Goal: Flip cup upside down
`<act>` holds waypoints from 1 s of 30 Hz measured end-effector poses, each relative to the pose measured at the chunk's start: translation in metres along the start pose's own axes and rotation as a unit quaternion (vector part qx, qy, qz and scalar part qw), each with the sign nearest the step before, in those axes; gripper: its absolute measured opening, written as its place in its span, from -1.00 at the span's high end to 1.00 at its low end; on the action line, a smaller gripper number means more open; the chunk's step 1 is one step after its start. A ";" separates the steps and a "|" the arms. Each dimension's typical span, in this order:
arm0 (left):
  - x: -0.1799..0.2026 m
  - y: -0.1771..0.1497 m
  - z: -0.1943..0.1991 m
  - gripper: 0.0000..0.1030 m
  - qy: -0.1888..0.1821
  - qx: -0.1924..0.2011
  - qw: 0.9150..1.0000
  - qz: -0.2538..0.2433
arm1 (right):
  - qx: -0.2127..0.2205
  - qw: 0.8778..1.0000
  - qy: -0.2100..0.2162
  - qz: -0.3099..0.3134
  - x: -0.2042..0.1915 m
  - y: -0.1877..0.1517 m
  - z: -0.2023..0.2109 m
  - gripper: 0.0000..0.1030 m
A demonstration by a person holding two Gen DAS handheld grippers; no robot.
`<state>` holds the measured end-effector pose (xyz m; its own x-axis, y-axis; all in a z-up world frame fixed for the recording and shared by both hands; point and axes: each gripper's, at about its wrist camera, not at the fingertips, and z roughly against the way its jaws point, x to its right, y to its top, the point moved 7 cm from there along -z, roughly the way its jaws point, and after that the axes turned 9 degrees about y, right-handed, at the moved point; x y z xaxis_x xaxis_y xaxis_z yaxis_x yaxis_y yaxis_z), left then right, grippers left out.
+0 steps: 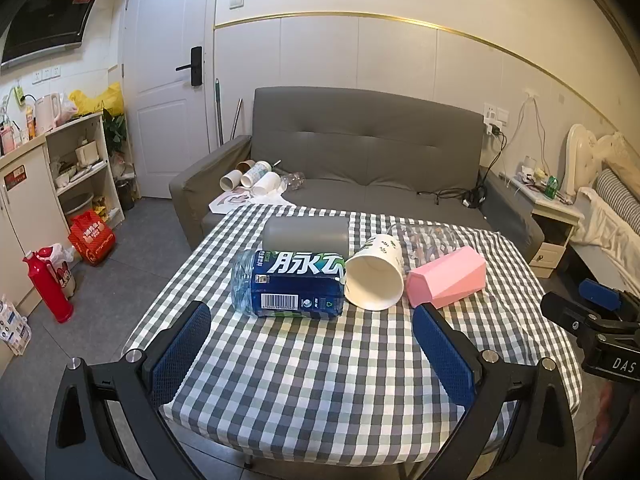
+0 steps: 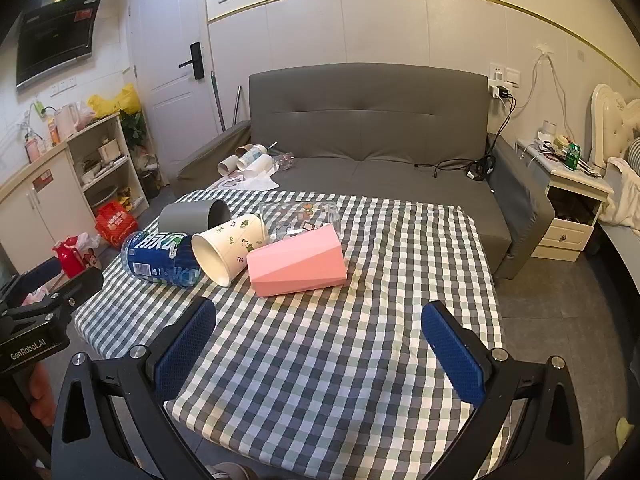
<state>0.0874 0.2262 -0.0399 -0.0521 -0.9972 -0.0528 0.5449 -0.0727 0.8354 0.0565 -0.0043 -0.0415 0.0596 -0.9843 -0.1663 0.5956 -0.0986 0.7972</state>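
Observation:
Several cups lie on their sides on the checked table (image 1: pixel 320 360) (image 2: pixel 340 360). A white paper cup (image 1: pixel 374 276) (image 2: pixel 228 246) with leaf prints has its mouth facing me. A pink faceted cup (image 1: pixel 448 276) (image 2: pixel 298 262) lies to its right. A grey cup (image 1: pixel 306 236) (image 2: pixel 194 216) and a clear printed glass (image 1: pixel 428 238) (image 2: pixel 300 216) lie behind. A blue-labelled bottle (image 1: pixel 288 284) (image 2: pixel 160 258) lies at the left. My left gripper (image 1: pixel 312 324) is open and empty, short of the bottle and paper cup. My right gripper (image 2: pixel 318 320) is open and empty, short of the pink cup.
A grey sofa (image 1: pixel 360 152) (image 2: pixel 380 140) stands behind the table, with more cups (image 1: pixel 256 178) on its left seat. A cabinet and shelf (image 1: pixel 76 168) stand at the left, a red flask (image 1: pixel 48 284) on the floor. A bedside table (image 2: pixel 572 200) stands at the right.

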 end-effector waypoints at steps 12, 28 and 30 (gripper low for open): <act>0.000 0.000 0.001 -1.00 0.000 -0.002 1.000 0.001 | 0.002 1.000 -0.001 -0.001 0.002 0.001 0.004 -1.00; -0.002 -0.003 -0.002 -1.00 0.000 -0.007 1.000 0.001 | 0.000 1.000 -0.002 -0.001 0.001 0.000 0.000 -1.00; -0.002 -0.002 -0.002 -1.00 -0.001 -0.007 1.000 0.002 | 0.000 1.000 -0.001 -0.001 0.000 -0.001 0.000 -1.00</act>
<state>0.0874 0.2279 -0.0427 -0.0517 -0.9975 -0.0481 0.5571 -0.0688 0.8276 0.0560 -0.0047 -0.0420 0.0568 -0.9845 -0.1661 0.5958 -0.1001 0.7969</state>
